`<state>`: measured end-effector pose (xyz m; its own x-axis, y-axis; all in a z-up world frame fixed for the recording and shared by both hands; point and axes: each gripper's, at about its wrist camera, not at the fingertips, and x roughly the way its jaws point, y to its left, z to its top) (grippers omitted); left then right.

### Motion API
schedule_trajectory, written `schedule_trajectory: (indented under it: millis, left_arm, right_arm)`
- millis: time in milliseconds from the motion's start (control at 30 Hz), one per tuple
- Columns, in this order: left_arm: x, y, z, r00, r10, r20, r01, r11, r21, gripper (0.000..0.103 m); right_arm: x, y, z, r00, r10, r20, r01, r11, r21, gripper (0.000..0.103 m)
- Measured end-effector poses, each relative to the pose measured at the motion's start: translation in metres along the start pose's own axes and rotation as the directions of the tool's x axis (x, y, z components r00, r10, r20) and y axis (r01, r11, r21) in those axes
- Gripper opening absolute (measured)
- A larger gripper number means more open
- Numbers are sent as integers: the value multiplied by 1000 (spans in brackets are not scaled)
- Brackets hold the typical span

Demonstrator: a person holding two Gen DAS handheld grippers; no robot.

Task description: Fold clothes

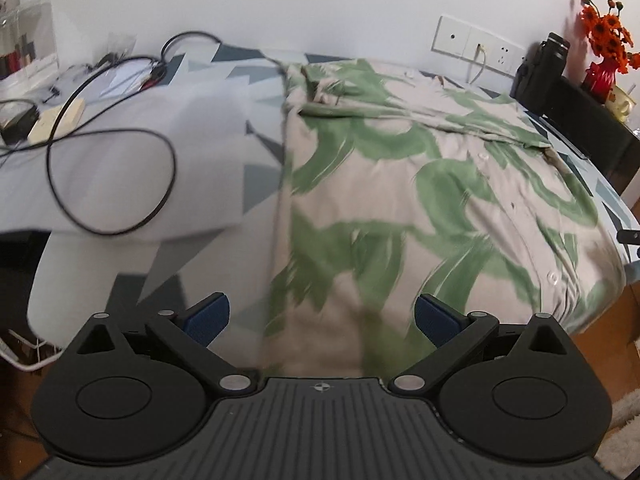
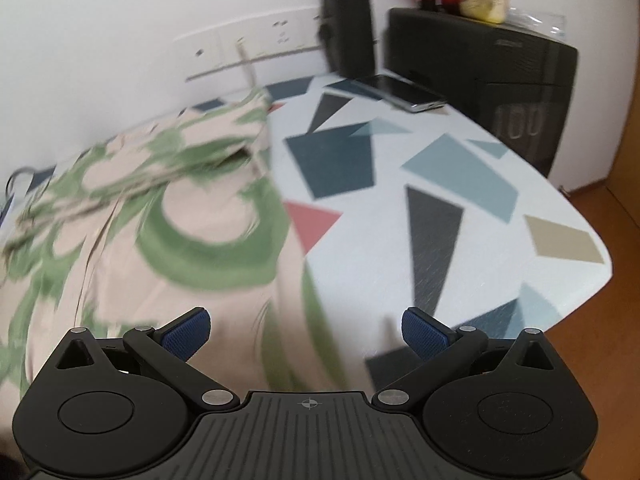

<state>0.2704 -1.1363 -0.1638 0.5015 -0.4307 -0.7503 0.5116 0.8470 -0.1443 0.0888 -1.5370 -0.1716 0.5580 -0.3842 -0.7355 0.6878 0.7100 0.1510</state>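
A beige shirt with green brush-stroke print (image 1: 400, 184) lies spread on the table, buttons up, collar toward the wall, its hem hanging over the near edge. My left gripper (image 1: 322, 318) stands open just above the shirt's lower left part, nothing between its blue pads. In the right wrist view the same shirt (image 2: 168, 216) fills the left half, blurred. My right gripper (image 2: 306, 334) is open over the shirt's right edge where it meets the tablecloth (image 2: 440, 200), holding nothing.
Black cables (image 1: 108, 168) and small clutter lie on the table's left side. A black bottle (image 2: 348, 20), a phone (image 2: 400, 90) and a black box (image 2: 492, 80) stand at the back right, with red flowers (image 1: 604, 36) and wall sockets (image 1: 476, 44) behind.
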Motion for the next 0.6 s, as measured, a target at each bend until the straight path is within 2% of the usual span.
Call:
schedule_trajectory:
  millis: [100,167,200,267,500,600]
  left_arm:
    - [3,5,0,1000,0,-10,0,1000,-8,98]
    - [9,7,1,999,-5,-33,4,1000,-4,85]
    - [12,6,1,999,-2,-42,2,1000,-1,75]
    - [15,4,1,999,6,-48,-6,1000,9,74]
    - [21,-3,2,999,-5,-54,8,998,57,73]
    - [24,-7,3,998,3,-55,2,997,80,75]
  right_arm:
    - [4,8,-4,1000,8,-8,-8,999,-32,101]
    - [6,13,-7,1000,12,-14,-13,999,-52,96]
    - [7,16,-8,1000,15,-17,-16,998,-63,91]
    - [10,21,-11,1000,20,-23,-21,996,-83,85]
    - [10,21,-16,1000,10,-21,-12,994,-105,84]
    - [10,9,-18,1000,-1,-25,-1,998,-61,84]
